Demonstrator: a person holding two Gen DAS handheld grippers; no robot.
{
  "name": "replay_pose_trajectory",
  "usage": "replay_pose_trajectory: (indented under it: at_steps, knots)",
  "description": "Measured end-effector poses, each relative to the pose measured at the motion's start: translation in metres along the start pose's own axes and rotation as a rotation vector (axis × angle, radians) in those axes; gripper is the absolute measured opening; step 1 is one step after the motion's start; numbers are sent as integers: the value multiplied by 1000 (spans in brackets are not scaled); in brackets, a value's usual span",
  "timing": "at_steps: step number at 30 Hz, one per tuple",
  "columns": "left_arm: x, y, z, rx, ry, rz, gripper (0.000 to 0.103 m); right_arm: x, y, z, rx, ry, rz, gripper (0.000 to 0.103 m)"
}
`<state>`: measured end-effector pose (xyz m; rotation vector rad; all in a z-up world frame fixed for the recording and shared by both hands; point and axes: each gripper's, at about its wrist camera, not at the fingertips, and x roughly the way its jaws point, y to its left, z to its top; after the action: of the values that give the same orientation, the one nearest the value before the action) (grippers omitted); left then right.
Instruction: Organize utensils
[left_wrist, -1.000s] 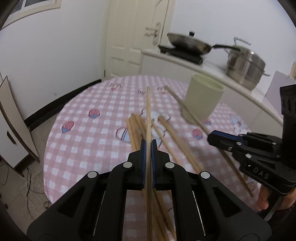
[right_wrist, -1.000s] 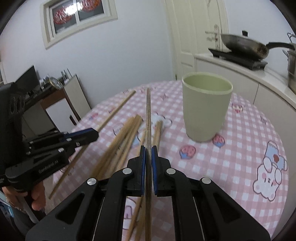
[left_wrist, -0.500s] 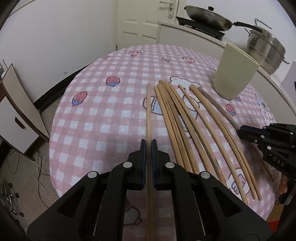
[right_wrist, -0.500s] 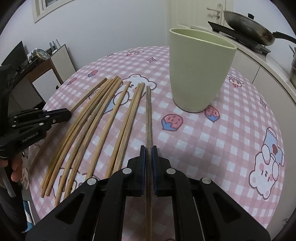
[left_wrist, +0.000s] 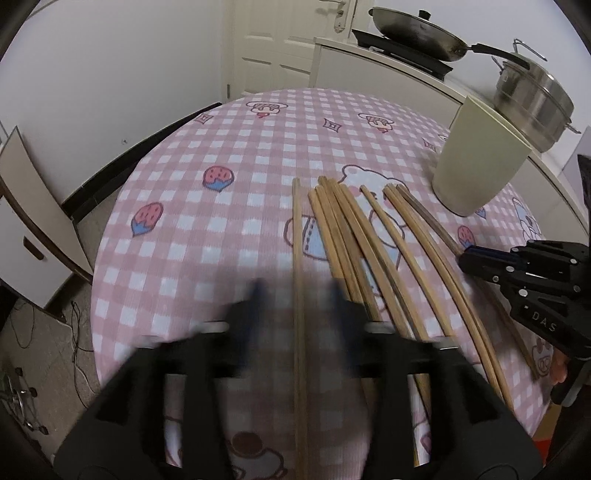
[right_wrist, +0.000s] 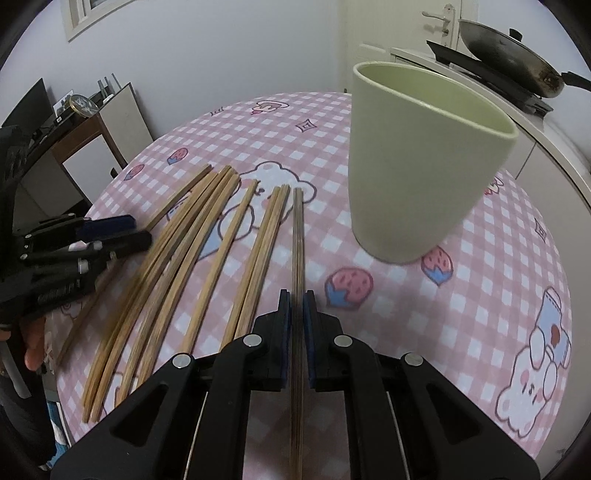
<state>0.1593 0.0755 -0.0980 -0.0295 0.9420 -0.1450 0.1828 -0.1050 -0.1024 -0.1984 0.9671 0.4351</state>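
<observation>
Several wooden chopsticks (left_wrist: 373, 240) lie side by side on the pink checked tablecloth (left_wrist: 221, 155); they also show in the right wrist view (right_wrist: 207, 236). My left gripper (left_wrist: 297, 291) is open, its blurred jaws spread on either side of one chopstick (left_wrist: 297, 236) that lies on the cloth at the left of the row. My right gripper (right_wrist: 296, 299) is shut on a darker chopstick (right_wrist: 297, 236) at the right of the row, low over the cloth. A pale green cup (right_wrist: 417, 162) stands upright just right of it; it also shows in the left wrist view (left_wrist: 476, 155).
A counter behind the table carries a wok (left_wrist: 413, 29) on a burner and a steel pot (left_wrist: 532, 96). A white door (left_wrist: 280, 40) is behind. A cabinet (right_wrist: 85, 147) and a desk stand beyond the table's left edge.
Both grippers lowered their chopsticks onto the table beside the row. The left gripper's jaws have just opened and let its chopstick go. The right gripper remains closed.
</observation>
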Motion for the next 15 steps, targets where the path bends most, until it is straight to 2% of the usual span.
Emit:
replay_pose_trajectory:
  at_steps: [2, 6, 9, 14, 15]
  knots:
    - [6, -1, 3, 21, -2, 63, 63, 3, 0, 4, -3, 4, -2, 8]
    - [11, -1, 5, 49, 4, 65, 61, 8, 0, 10, -11, 8, 1, 8]
    - [11, -3, 8, 71, -3, 64, 36, 11, -1, 13, -12, 9, 5, 8]
    - [13, -6, 10, 90, 0, 50, 29, 12, 1, 15, -24, 11, 2, 8]
    - [13, -7, 10, 93, -2, 46, 24, 11, 1, 14, -30, 10, -1, 8]
